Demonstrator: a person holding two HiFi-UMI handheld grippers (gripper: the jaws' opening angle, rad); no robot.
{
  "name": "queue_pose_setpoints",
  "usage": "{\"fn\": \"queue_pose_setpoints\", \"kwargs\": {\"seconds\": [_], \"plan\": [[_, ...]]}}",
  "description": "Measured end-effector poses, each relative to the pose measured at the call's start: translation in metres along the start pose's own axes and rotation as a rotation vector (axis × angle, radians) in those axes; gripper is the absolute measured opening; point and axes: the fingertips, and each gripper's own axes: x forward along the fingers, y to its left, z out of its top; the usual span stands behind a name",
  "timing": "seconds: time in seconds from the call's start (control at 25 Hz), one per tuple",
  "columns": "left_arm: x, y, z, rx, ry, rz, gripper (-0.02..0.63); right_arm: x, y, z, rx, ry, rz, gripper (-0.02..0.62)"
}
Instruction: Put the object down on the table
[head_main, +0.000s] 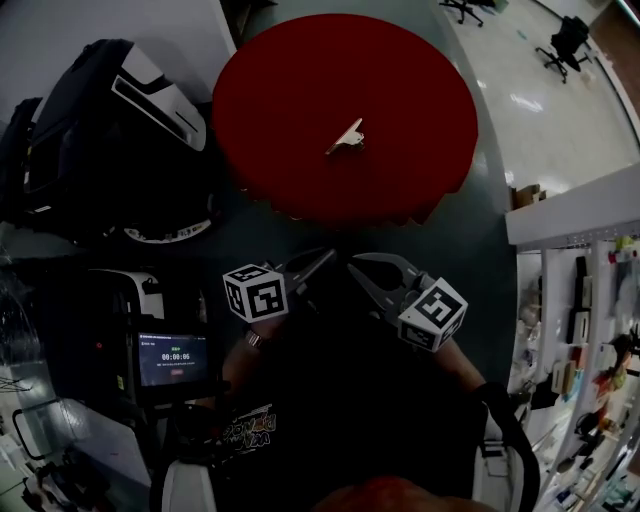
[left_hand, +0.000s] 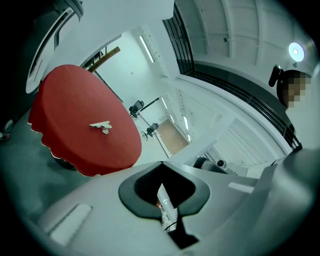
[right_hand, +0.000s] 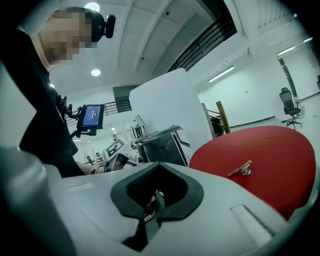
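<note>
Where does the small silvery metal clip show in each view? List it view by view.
Head view: small silvery metal clip upper middle, near the centre of the round red table.
Left gripper view: left of centre, on the table.
Right gripper view: right of centre, on the table.
Shared landmark: the red table.

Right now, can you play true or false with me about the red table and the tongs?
1. A small pale object lies on the red table. True.
2. The right tongs are holding that object. False: they are shut on nothing, and the object sits alone on the table.
3. The left tongs are touching the table. False: they hang off the table, close to the person's body.
4. An office chair stands on the floor beyond the table. True.
5. The table's cover is blue. False: it is red.
</note>
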Motion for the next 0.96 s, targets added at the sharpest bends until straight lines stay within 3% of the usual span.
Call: {"fn": "queue_pose_setpoints", "kwargs": {"seconds": [0.28, 0.44, 0.6, 0.8, 0.96], "plan": [[-0.009, 0.010, -0.002, -0.033, -0.032, 0.018, 0.014, 0.008, 0.008, -0.007, 0.021, 0.015, 0.032, 0.002], [0.001, -0.005, -0.014, -0.021, -0.050, 0.037, 0.014, -0.014, 0.012, -0.005, 0.012, -0.002, 0.078, 0.002], [-0.013, 0.015, -0.004, -0.036, -0.072, 0.054, 0.015, 0.010, 0.012, -0.010, -0.006, 0.009, 0.095, 0.002], [0.027, -0.057, -0.071, -0.034, -0.036, 0.044, 0.015, -0.093, 0.029, -0.026, 0.004, -0.012, 0.092, 0.002], [0.055, -0.079, -0.099, -0.013, -0.021, 0.038, 0.015, -0.143, 0.019, -0.037, 0.019, -0.038, 0.052, 0.002]]}}
